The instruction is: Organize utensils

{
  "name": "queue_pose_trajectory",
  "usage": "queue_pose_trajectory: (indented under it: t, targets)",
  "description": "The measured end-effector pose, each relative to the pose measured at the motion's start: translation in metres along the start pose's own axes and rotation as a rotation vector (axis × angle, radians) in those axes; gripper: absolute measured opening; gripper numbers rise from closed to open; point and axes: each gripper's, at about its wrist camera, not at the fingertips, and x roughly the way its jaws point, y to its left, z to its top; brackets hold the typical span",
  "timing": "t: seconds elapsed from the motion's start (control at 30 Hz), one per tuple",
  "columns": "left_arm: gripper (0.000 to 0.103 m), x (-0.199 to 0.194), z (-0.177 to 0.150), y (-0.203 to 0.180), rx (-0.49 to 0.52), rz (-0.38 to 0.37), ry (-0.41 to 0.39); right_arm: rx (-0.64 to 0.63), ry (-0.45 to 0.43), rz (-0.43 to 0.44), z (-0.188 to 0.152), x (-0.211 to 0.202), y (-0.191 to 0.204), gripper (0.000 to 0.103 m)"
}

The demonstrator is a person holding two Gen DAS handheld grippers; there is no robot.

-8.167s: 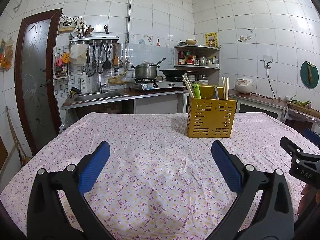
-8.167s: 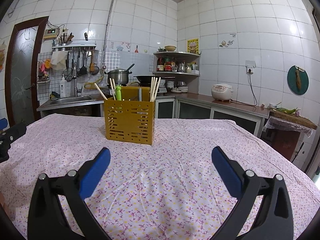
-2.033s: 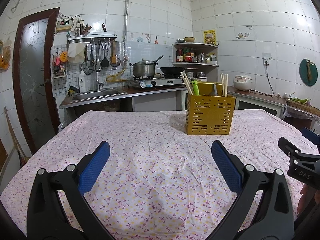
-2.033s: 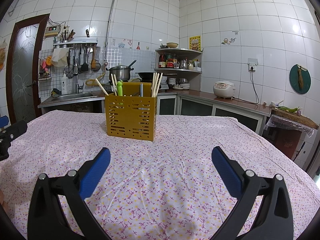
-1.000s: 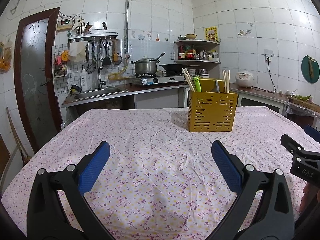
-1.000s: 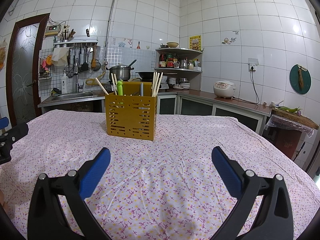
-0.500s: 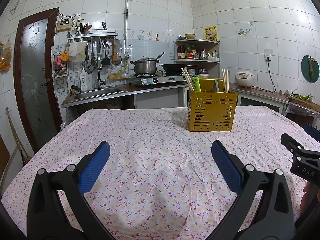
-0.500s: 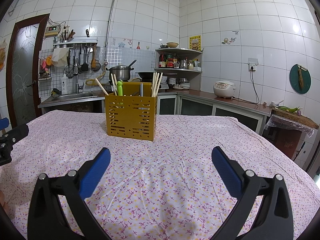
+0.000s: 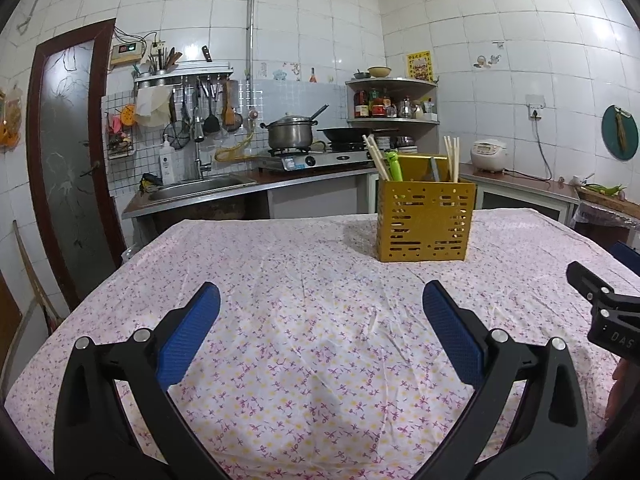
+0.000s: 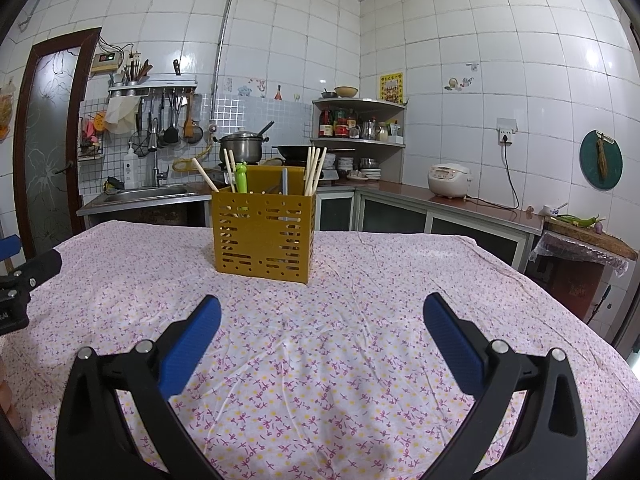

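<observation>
A yellow slotted utensil holder (image 9: 425, 224) stands on the floral tablecloth (image 9: 312, 280), far ahead and to the right of my left gripper (image 9: 320, 316). It also shows in the right wrist view (image 10: 262, 234), ahead and left of my right gripper (image 10: 322, 318). It holds wooden chopsticks (image 10: 314, 170), a green-handled utensil (image 10: 241, 178) and a grey-handled one (image 10: 284, 186). Both grippers are open and empty, low over the cloth.
Behind the table a kitchen counter carries a sink (image 9: 192, 188), a stove with a pot (image 9: 290, 134) and a rice cooker (image 10: 449, 180). The right gripper's body (image 9: 608, 316) shows at the left view's right edge. A door (image 9: 68, 184) is at the left.
Both views have shifted only slightly; the holder sits a touch lower in frame than 8 seconds ago. Both grippers stay open and empty.
</observation>
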Motion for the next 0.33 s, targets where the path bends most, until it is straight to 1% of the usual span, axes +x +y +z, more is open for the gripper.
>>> queue_pose_trajectory:
  t: [0.13, 0.2, 0.33]
  targets:
    - [0.098, 0.0084, -0.0014, -0.0002, 0.002, 0.037, 0.051, -0.005, -0.006, -0.001, -0.0008, -0.0031, -0.0001, 0.099]
    - [0.098, 0.009, -0.0009, 0.0004, 0.0, 0.03, 0.055, -0.002, -0.003, 0.0, -0.0016, -0.0043, -0.0005, 0.099]
    - [0.098, 0.0082, -0.0008, -0.0019, 0.009, 0.04, 0.046, -0.001, 0.0, -0.001, 0.0004, -0.0035, -0.0044, 0.099]
